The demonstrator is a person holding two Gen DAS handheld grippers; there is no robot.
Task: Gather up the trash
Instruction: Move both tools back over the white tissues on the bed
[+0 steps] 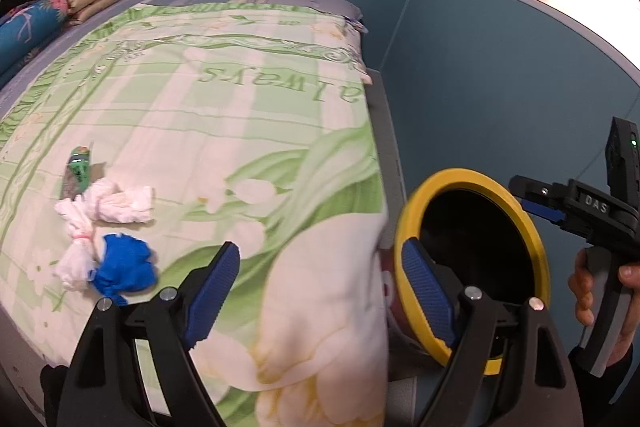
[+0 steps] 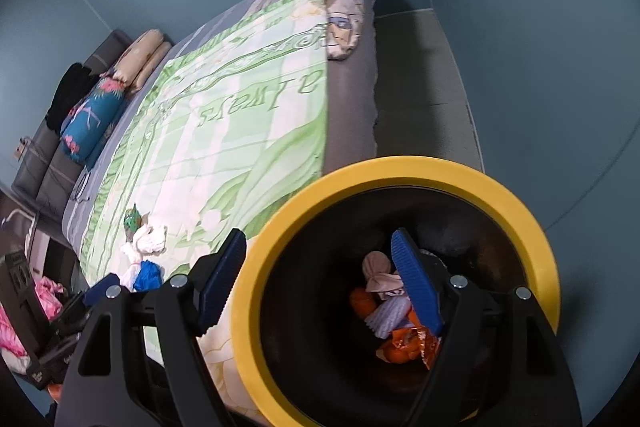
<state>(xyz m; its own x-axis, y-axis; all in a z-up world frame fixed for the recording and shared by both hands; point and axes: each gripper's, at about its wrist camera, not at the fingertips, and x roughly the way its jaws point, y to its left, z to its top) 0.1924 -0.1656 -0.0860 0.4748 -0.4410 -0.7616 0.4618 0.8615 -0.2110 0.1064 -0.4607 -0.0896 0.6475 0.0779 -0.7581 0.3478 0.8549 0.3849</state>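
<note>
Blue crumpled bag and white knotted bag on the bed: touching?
Touching. Left wrist view shows the blue crumpled bag pressed against the white knotted bag, no gap.

On the bed [image 1: 240, 99] lay four pieces of trash: one green wrapper [image 1: 78, 171], two knotted white bags [image 1: 120, 205], one crumpled blue bag [image 1: 124, 269]. One yellow-rimmed bin [image 2: 400, 179] stood beside it, and two tools were in view.
</note>
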